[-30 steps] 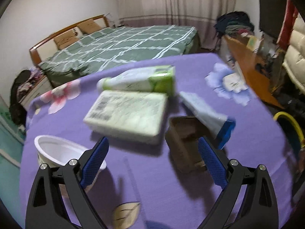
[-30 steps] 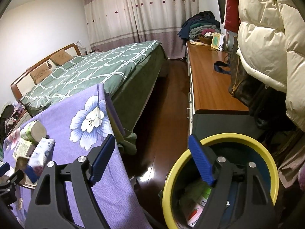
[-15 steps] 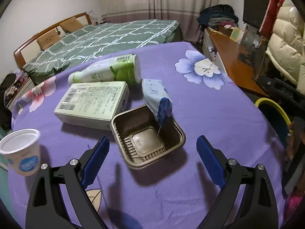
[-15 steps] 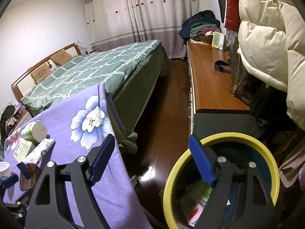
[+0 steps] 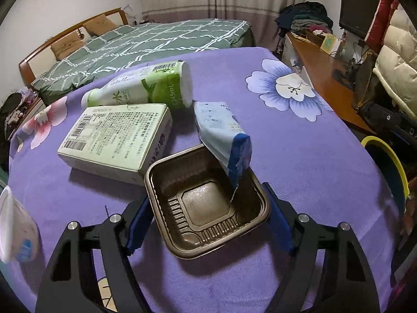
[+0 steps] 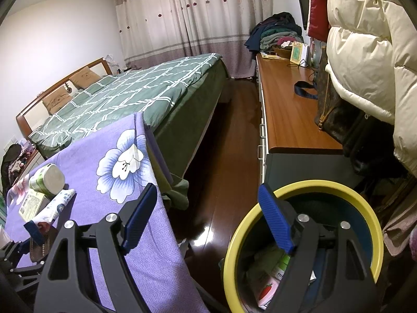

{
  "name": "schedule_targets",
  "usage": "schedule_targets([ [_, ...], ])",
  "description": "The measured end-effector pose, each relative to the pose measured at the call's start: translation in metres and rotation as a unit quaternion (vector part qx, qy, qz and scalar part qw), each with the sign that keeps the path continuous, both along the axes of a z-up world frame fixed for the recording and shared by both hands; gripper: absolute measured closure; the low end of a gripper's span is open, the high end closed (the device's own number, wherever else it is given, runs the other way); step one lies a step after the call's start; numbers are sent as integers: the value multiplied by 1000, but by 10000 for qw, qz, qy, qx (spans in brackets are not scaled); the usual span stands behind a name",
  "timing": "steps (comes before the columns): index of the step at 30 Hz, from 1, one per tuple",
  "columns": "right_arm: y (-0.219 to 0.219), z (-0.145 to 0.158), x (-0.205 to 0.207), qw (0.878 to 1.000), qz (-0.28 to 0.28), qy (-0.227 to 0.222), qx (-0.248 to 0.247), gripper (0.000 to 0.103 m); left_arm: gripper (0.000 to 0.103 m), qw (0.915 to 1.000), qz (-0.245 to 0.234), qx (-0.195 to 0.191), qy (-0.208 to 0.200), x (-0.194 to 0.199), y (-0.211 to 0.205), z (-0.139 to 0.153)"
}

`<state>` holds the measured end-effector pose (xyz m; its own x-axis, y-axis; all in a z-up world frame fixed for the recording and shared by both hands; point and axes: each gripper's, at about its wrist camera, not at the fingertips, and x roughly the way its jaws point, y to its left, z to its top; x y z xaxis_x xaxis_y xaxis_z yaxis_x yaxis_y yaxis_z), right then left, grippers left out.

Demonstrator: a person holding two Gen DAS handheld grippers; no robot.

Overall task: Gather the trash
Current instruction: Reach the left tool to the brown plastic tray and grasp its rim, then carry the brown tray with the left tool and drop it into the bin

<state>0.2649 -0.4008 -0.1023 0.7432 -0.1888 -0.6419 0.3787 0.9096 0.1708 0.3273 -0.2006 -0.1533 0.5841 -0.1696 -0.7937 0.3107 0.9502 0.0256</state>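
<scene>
Around tray (image 5: 206,203), left tool (image 5: 208,224) seemingly closer.

Table under purple cloth with printed flowers (image 5: 299,156). On it, clustered near middle: brown ribbed plastic tray (image 5: 206,203), pale green rectangular carton w/ barcode (image 5: 117,140) just beside tray's left corner, white-green plastic bottle (image 5: 140,90) lying on its side behind carton — touching it. Light blue crumpled wrapper (image 5: 224,133) leaning over tray rim. White paper cup (image 5: 15,229) at left edge, well apart from rest.
</scene>
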Motion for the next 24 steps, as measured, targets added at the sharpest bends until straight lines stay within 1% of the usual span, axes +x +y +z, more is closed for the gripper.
schedule_targets([
  [5,0,-1,0,10000,7,-13,14,27,28,9998,-195,50,89,-13,-1,2],
  [9,1,-1,0,10000,17,-12,14,27,28,9989,-366,-138,256,-36,6,6],
  [13,3,-1,0,10000,14,-24,-23,27,28,9982,-510,-215,242,-66,10,13],
  [17,6,2,-3,9999,63,-23,-100,28,28,9974,-679,-229,125,-85,2,22],
  [19,0,10,-14,9999,60,-108,-82,28,28,9965,-783,-264,87,-92,-7,27],
  [21,-7,17,-29,9997,6,-170,-181,28,28,9949,-951,-322,50,-99,-20,34],
  [24,-25,24,-61,9993,-128,-187,-309,28,28,9918,-1230,-360,-11,-106,-45,43],
])
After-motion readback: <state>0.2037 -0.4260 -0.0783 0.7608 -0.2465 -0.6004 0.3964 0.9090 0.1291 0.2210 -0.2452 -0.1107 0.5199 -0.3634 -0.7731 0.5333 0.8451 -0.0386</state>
